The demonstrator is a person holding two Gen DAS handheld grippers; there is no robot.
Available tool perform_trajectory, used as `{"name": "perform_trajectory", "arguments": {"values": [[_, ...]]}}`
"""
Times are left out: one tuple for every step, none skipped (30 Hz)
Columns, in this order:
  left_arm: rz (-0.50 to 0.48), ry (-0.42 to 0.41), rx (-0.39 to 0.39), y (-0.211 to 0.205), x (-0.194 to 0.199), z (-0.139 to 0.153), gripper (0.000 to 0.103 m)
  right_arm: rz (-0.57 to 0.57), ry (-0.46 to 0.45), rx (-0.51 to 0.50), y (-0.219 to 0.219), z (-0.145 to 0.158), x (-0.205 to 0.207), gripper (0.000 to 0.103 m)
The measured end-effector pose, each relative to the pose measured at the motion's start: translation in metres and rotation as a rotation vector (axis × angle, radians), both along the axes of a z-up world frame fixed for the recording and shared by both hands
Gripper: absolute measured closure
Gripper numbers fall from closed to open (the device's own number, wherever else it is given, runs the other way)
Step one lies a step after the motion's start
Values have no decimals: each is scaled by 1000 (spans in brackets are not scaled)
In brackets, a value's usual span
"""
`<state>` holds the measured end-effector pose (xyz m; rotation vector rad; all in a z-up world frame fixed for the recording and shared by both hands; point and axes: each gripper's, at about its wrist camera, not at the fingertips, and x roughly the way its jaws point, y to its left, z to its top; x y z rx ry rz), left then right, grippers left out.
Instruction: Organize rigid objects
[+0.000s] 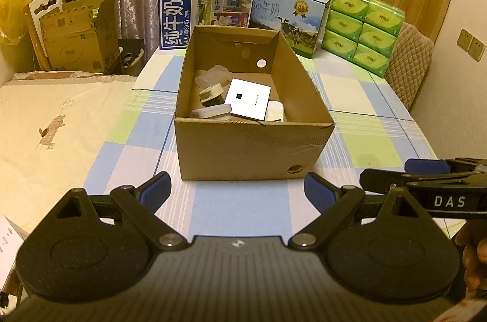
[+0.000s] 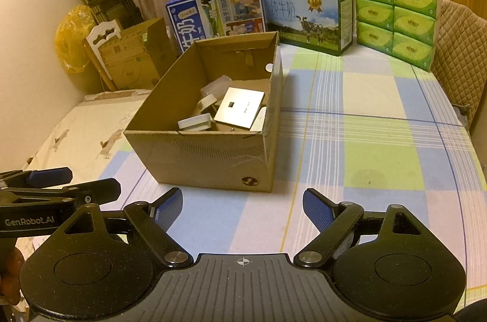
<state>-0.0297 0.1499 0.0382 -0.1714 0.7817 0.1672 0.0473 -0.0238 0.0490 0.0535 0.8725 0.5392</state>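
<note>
Both jaws stand spread and empty, left gripper (image 1: 237,189) and right gripper (image 2: 242,206) side by side, with the box (image 1: 252,145) just ahead already holding the small items (image 1: 240,101), so sorting looks nearly finished.

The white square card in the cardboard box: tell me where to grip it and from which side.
Grip the white square card by its raised far edge, coming from above with the left tongs. It leans tilted over other items, and the cardboard box walls block any sideways approach.
</note>
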Motion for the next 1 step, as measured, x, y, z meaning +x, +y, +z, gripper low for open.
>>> {"name": "perform_trajectory", "arguments": {"values": [[1,0,3,0,0,0,10,0,-1,0,0,0,0,20]]}}
